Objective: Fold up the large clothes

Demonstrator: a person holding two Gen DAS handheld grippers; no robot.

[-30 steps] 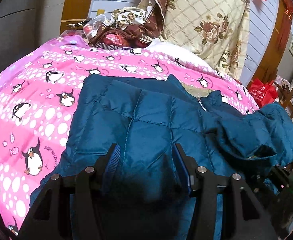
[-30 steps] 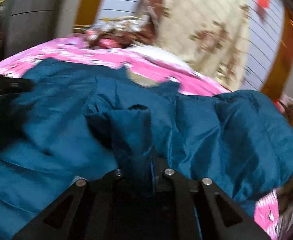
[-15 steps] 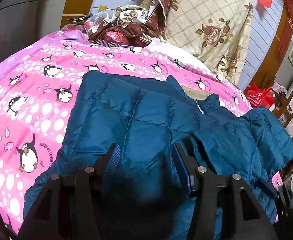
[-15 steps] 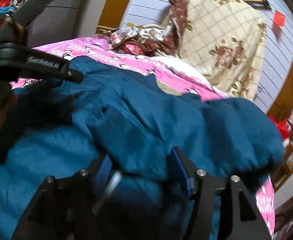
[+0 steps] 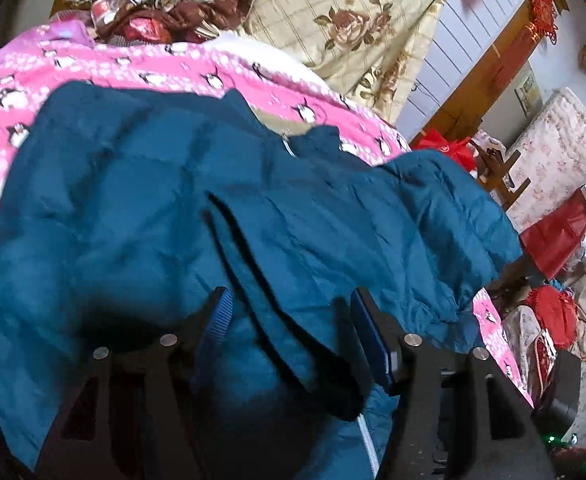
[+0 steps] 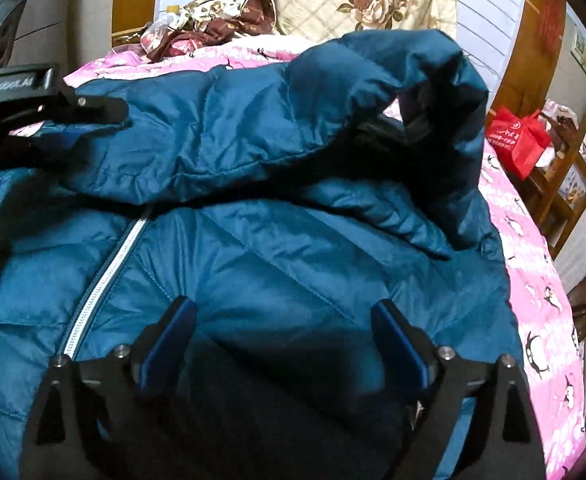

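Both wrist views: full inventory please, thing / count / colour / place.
jacket: 1, teal, spread on the quilt, sleeve folded across its front
zipper: 1, white, down the jacket front
quilt: 1, pink with penguins, under the jacket
pillow: 1, cream with roses, upright behind the quilt
cloth heap: 1, brown and floral, far left of the pillow
bag: 1, red, right of the bed
left gripper: 1, black, blue pads, open over the jacket
right gripper: 1, black, blue pads, open over the jacket
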